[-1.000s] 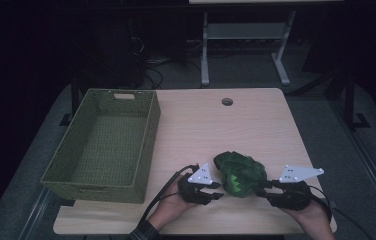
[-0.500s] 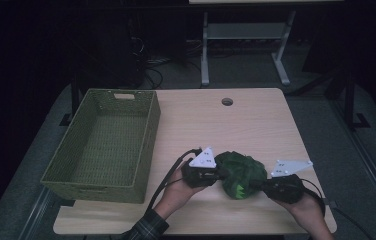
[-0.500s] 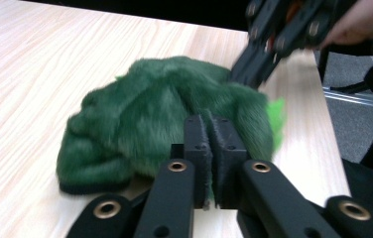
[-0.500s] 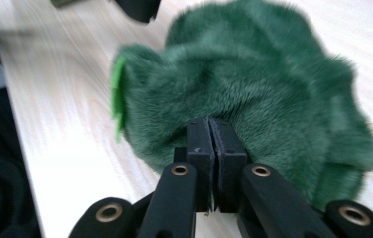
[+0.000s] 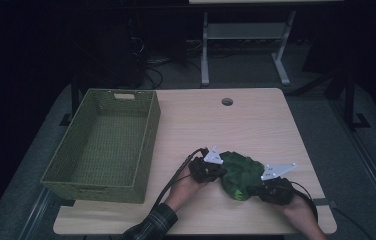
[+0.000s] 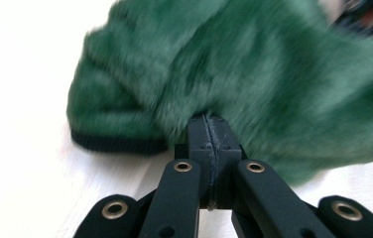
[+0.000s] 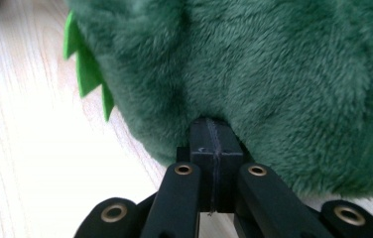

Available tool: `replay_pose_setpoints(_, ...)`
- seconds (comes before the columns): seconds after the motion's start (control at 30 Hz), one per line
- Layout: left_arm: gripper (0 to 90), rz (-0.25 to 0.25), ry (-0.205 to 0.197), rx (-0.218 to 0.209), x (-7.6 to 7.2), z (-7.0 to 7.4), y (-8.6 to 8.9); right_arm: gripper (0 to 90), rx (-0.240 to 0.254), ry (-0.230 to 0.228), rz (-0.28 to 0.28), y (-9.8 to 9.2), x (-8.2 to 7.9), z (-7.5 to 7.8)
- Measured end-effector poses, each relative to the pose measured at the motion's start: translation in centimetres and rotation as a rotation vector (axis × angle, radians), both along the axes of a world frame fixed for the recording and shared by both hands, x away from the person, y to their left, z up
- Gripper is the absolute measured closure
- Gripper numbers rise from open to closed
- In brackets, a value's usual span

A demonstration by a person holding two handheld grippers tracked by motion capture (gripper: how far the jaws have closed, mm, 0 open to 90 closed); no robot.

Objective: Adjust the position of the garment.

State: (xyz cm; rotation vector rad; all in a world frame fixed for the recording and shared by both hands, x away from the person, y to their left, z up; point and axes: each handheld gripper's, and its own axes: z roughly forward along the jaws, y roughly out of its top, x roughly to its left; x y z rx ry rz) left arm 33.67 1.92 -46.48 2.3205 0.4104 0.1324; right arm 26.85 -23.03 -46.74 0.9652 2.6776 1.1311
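The left gripper [image 6: 208, 130] has its jaws clenched flat together, and their tips press into the fur of a green plush toy [image 6: 254, 74]. Whether any fabric is pinched between them cannot be told, since the seam between the jaws looks closed. Both pairs of jaws have just been closing. The right gripper [image 7: 213, 134] looks the same: jaws clenched, tips buried in the thick pile of the plush toy [image 7: 274, 74], with a row of bright green felt spikes [image 7: 83, 69] off to the left of the jaws.

From the high view, the left gripper [image 5: 212, 169] meets the plush toy [image 5: 238, 172] on its left side and the right gripper [image 5: 271, 187] meets it on its lower right, so the toy sits between the two, resting on the desk [image 5: 256, 125] near the person's edge.

The step in hand looks like taking hold of the toy from both sides in order to lift it. To do this well, each pair of jaws should hold a real fold of fur, not just the surface. A gentle trial lift would show this. Raise both hands evenly so the soft body does not sag or slip.

A green woven basket [image 5: 146, 130] stands well apart on the desk's left side, a likely destination.
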Motion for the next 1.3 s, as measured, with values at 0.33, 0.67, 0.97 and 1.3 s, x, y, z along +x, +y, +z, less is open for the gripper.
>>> replay_pose_setpoints(0.33, 89.6, 0.011, 0.016, -0.04, -0.4, 1.4, 1.3, 89.6, 0.1, -0.11, -0.046, -1.9, -0.1, 3.4)
replay_pose_setpoints(0.67, 89.6, -0.036, 0.024, -0.097, -3.3, 3.5, 2.1, 90.0, 0.118, -0.171, -0.174, -3.6, 4.5, 5.1)
replay_pose_setpoints(0.97, 89.6, -0.126, 0.077, -0.102, -5.7, 2.6, 0.9, 90.0, 0.096, -0.102, -0.23, -3.4, 8.3, 2.8)
replay_pose_setpoints(1.3, 89.4, -0.163, 0.096, -0.077, -6.4, 0.7, -1.8, 90.0, 0.058, -0.039, -0.179, -2.6, 8.3, 1.1)
